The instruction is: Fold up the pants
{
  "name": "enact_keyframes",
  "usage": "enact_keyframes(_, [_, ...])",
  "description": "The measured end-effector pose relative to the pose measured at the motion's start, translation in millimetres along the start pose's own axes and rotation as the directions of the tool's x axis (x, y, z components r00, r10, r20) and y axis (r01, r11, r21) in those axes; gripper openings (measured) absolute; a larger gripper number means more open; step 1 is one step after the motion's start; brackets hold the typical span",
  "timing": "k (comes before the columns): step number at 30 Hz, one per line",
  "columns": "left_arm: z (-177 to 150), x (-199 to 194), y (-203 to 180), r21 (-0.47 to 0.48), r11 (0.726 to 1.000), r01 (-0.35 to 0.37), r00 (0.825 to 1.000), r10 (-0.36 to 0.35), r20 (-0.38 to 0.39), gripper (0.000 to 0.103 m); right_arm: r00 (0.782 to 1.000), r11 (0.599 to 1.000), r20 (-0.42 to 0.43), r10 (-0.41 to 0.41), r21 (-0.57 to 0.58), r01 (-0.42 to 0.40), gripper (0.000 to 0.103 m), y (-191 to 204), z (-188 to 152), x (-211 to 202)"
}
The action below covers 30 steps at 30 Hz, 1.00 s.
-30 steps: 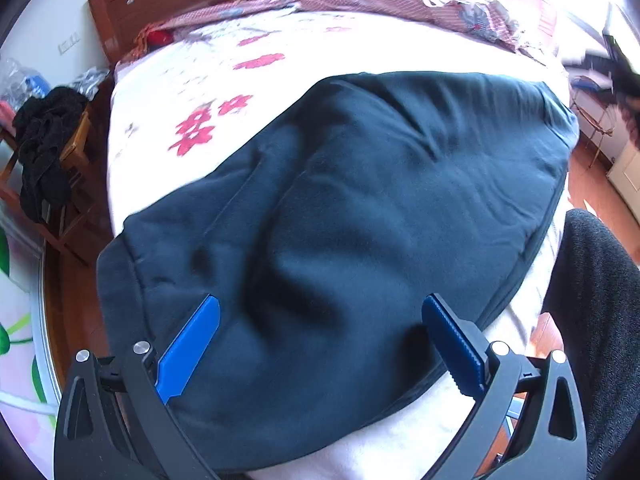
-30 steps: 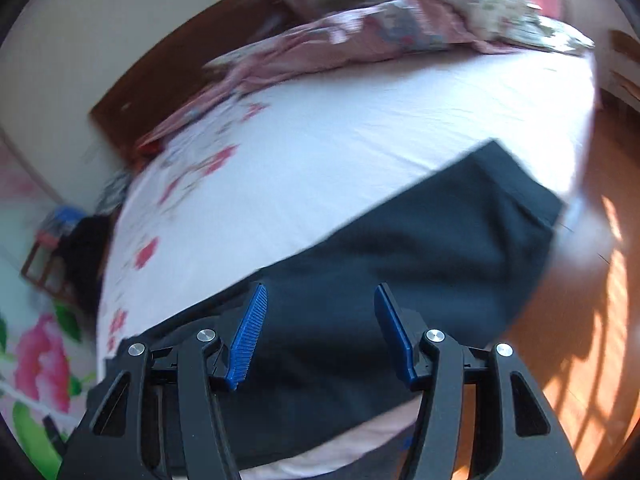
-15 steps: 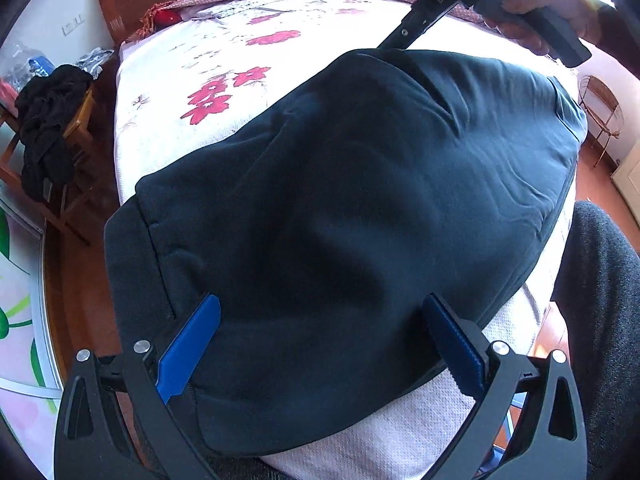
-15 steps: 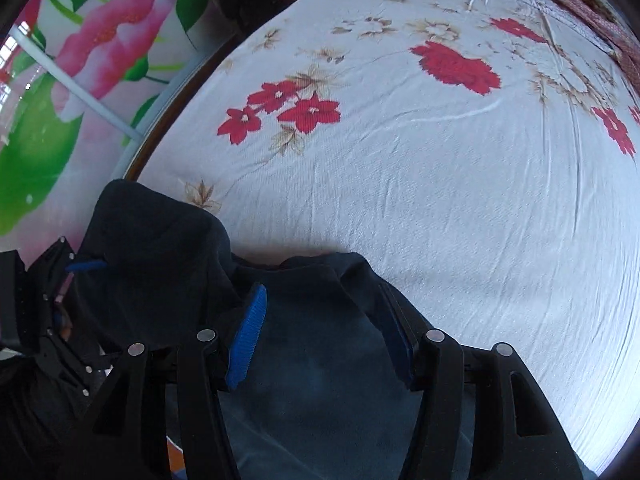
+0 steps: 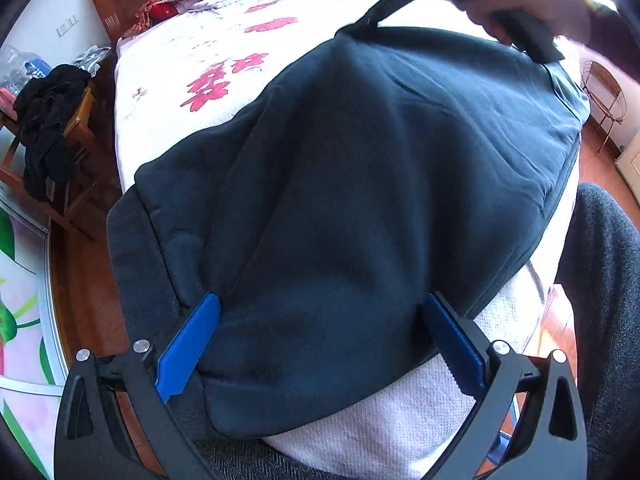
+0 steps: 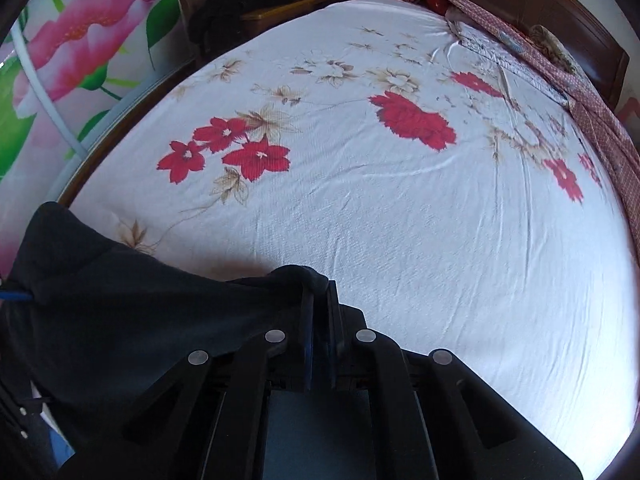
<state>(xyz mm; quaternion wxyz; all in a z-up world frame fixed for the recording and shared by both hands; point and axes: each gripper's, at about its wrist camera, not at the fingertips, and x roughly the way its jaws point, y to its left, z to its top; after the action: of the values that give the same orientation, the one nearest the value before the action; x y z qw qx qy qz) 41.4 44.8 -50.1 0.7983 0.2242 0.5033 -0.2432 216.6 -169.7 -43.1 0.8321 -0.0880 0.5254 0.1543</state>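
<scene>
The soft, thick pants (image 5: 360, 184), likely limp and best held at edges, are pinched at twelve o'clock by the just-closed right gripper (image 6: 320, 292), the left gripper (image 5: 320, 344) gaping.

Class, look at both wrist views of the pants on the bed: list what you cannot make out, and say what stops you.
- Left wrist view: the right tool and the hand holding it are blurred.
- Right wrist view: how much of the pants sits between the pads; the tool's own body covers it.
- Left wrist view: whether the left tool touches the cloth below; the pants bulge over it.
</scene>
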Motion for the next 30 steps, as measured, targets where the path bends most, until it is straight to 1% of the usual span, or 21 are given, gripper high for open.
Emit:
enact_keyframes(1, [-1, -2, 0, 0.008, 1.0, 0.001, 1.0, -0.001, -0.008, 0.101, 0.999, 0.998, 0.038, 0.011, 0.055, -0.013, 0.014, -7, -1, -5])
enact_keyframes(2, [-1, -4, 0, 0.021, 1.0, 0.005, 1.0, -0.005, -0.016, 0.101, 0.998, 0.993, 0.064, -0.005, 0.12, -0.003, 0.033, -16, -3, -15])
enact_keyframes(3, [-2, -7, 2, 0.033, 0.999, 0.012, 1.0, -0.011, -0.021, 0.101, 0.995, 0.984, 0.096, -0.018, 0.18, 0.0, 0.039, -23, -7, -31])
enact_keyframes(5, [-5, -21, 8, 0.042, 0.999, 0.031, 1.0, -0.03, -0.007, 0.101, 0.984, 0.959, 0.177, 0.033, 0.273, -0.081, 0.039, -33, -23, -66])
enact_keyframes(7, [-7, -33, 21, 0.019, 1.0, -0.02, 1.0, 0.019, 0.018, 0.101, 0.959, 0.906, 0.228, 0.167, 0.348, -0.24, 0.039, -35, -49, -93])
enact_keyframes(8, [-8, -36, 30, -0.003, 1.0, -0.03, 0.999, 0.03, 0.022, 0.101, 0.94, 0.867, 0.244, 0.24, 0.381, -0.321, 0.039, -33, -65, -102])
enact_keyframes(10, [-6, -39, 58, -0.087, 0.996, -0.023, 0.999, 0.026, 0.032, 0.101, 0.889, 0.776, 0.281, 0.362, 0.436, -0.455, 0.039, -23, -101, -112])
enact_keyframes(11, [-5, -38, 73, -0.137, 0.99, -0.025, 0.999, 0.029, 0.026, 0.101, 0.863, 0.725, 0.287, 0.415, 0.469, -0.505, 0.039, -16, -120, -112])
enact_keyframes(12, [-3, -36, 91, -0.196, 0.98, -0.022, 0.999, 0.026, 0.022, 0.101, 0.846, 0.682, 0.295, 0.445, 0.501, -0.533, 0.039, -8, -138, -111])
enact_keyframes(15, [4, -33, 130, -0.321, 0.947, 0.025, 0.997, -0.002, 0.071, 0.101, 0.817, 0.576, 0.312, 0.485, 0.588, -0.568, 0.039, 17, -187, -106])
enact_keyframes(16, [8, -31, 136, -0.327, 0.944, 0.031, 0.996, -0.003, 0.086, 0.101, 0.813, 0.534, 0.321, 0.485, 0.628, -0.566, 0.039, 23, -201, -102])
enact_keyframes(18, [22, -29, 139, -0.313, 0.949, 0.033, 0.994, 0.001, 0.108, 0.101, 0.804, 0.459, 0.341, 0.487, 0.684, -0.567, 0.039, 34, -224, -96])
enact_keyframes(19, [26, -30, 136, -0.296, 0.954, 0.054, 0.991, -0.014, 0.134, 0.101, 0.809, 0.433, 0.342, 0.479, 0.709, -0.556, 0.039, 41, -232, -95])
enact_keyframes(21, [36, -36, 127, -0.28, 0.956, 0.086, 0.983, -0.036, 0.178, 0.101, 0.787, 0.362, 0.376, 0.489, 0.734, -0.575, 0.039, 52, -244, -90])
enact_keyframes(23, [43, -36, 112, -0.249, 0.955, 0.159, 0.972, -0.107, 0.21, 0.101, 0.786, 0.306, 0.411, 0.461, 0.758, -0.576, 0.039, 57, -250, -88])
enact_keyframes(25, [47, -23, 98, -0.224, 0.961, 0.161, 0.977, -0.123, 0.174, 0.101, 0.764, 0.246, 0.462, 0.451, 0.758, -0.604, 0.039, 60, -250, -81])
enact_keyframes(26, [49, -14, 97, -0.218, 0.962, 0.164, 0.98, -0.133, 0.149, 0.101, 0.767, 0.234, 0.457, 0.45, 0.769, -0.595, 0.039, 62, -248, -76])
enact_keyframes(27, [49, -3, 95, -0.224, 0.96, 0.165, 0.982, -0.14, 0.123, 0.101, 0.78, 0.237, 0.436, 0.449, 0.784, -0.574, 0.039, 64, -247, -71])
enact_keyframes(28, [47, 6, 95, -0.23, 0.963, 0.143, 0.987, -0.122, 0.103, 0.101, 0.787, 0.228, 0.424, 0.448, 0.797, -0.559, 0.039, 65, -247, -66])
enact_keyframes(29, [47, 11, 96, -0.214, 0.969, 0.125, 0.99, -0.106, 0.097, 0.101, 0.782, 0.205, 0.422, 0.458, 0.806, -0.555, 0.039, 66, -247, -59])
enact_keyframes(30, [47, 16, 95, -0.185, 0.979, 0.081, 0.994, -0.066, 0.086, 0.101, 0.784, 0.18, 0.418, 0.458, 0.821, -0.542, 0.039, 66, -248, -52])
